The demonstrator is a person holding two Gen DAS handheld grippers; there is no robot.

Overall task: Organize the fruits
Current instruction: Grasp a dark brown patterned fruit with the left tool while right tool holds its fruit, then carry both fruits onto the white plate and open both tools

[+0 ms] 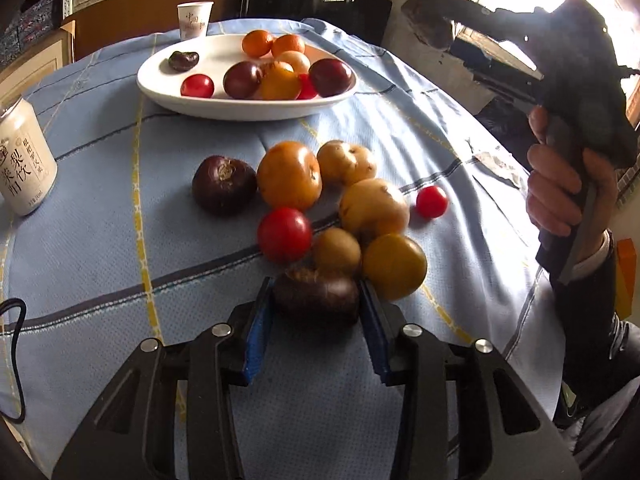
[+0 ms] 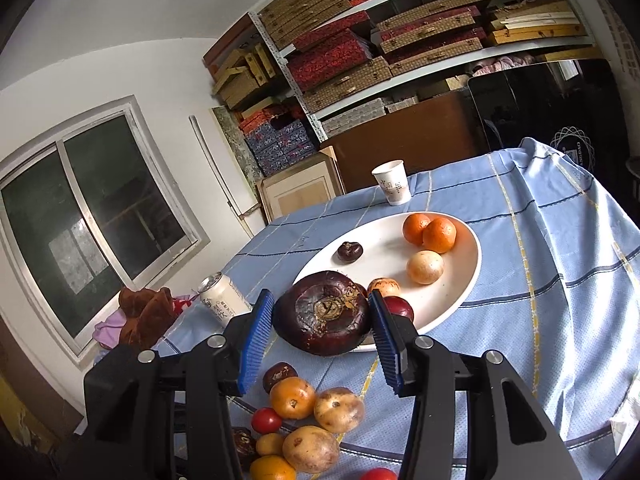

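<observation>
A white plate [image 1: 168, 92] at the table's far side holds oranges, dark purple fruits and small red ones. A loose pile of fruit lies nearer on the blue cloth. My left gripper [image 1: 317, 296] has its blue pads on both sides of a dark purple fruit [image 1: 316, 294] at the pile's near edge, on the cloth. My right gripper [image 2: 320, 312] is shut on a large dark purple fruit [image 2: 324, 312], held in the air over the near rim of the plate [image 2: 460, 300]. The right gripper's body and the hand show at the right in the left wrist view [image 1: 576, 92].
A white drink can [image 1: 26, 160] stands at the table's left edge. A paper cup [image 1: 195, 20] stands behind the plate. Loose fruits [image 2: 308, 420] lie below the right gripper. A black cable [image 1: 16, 312] lies at the near left. Shelves of boxes stand behind the table.
</observation>
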